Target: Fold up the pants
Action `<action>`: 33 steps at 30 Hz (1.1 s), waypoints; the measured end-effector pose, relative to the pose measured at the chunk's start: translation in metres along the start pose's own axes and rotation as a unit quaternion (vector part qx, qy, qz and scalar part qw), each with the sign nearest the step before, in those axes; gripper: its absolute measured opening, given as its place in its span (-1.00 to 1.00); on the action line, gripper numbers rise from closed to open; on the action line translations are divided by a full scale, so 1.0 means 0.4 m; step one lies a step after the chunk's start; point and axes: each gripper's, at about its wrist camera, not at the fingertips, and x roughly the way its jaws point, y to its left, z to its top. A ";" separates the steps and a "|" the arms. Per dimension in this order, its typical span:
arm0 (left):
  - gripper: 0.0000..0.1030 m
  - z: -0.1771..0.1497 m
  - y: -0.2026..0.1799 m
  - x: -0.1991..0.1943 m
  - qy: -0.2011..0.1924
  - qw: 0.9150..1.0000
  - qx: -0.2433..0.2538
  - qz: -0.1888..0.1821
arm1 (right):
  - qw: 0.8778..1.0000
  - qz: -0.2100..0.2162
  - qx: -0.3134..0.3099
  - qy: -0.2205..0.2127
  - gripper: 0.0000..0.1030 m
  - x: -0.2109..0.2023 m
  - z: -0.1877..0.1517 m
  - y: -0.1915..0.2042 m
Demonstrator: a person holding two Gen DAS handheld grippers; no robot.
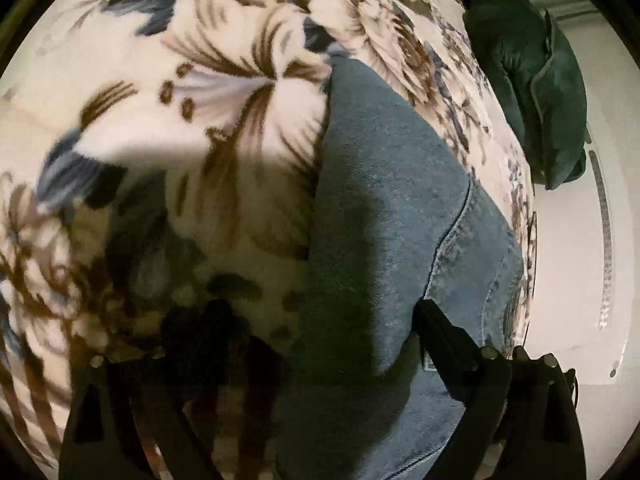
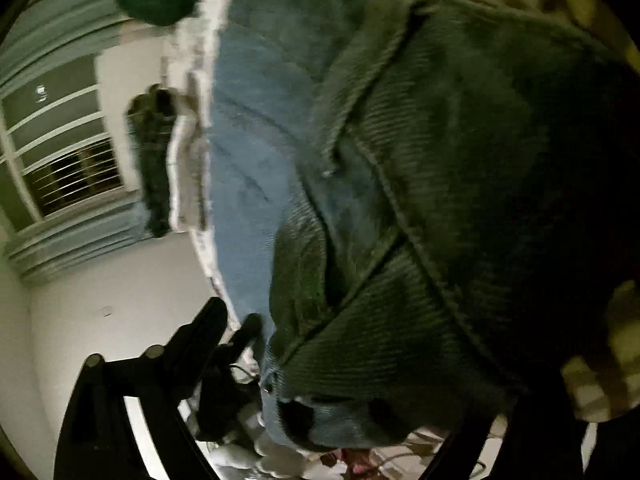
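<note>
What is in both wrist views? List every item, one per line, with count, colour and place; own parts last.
jeans: one pair, blue denim, lying along the blanket, right of centre in the left wrist view
blanket: one, cream with brown and blue flowers, under the jeans
cushion: one, dark green, at the blanket's far right edge
window: one, white-framed, on the wall in the right wrist view
left tool: black, open, fingers either side of the denim
right tool: black, partly hidden by denim

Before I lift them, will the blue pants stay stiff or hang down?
The blue pants will probably droop: the right wrist view shows the cloth bunched in soft folds. Thick seams suggest denim, so likely fairly heavy. On the fuzzy floral blanket they would probably drag, not slide.
</note>
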 end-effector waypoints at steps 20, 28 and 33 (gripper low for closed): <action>-0.67 0.006 -0.273 -0.351 -0.071 0.996 0.030 -0.054 | 0.992 -0.074 -0.103 0.008 -0.19 -0.153 -0.032 0.421; -0.67 0.192 -0.381 -0.556 -0.130 0.987 0.035 -0.083 | 0.986 -0.043 -0.158 -0.005 -0.19 -0.173 0.008 0.776; -0.68 0.479 -0.403 -0.639 -0.157 0.981 0.055 -0.104 | 0.981 -0.017 -0.190 -0.026 -0.19 -0.049 0.087 1.018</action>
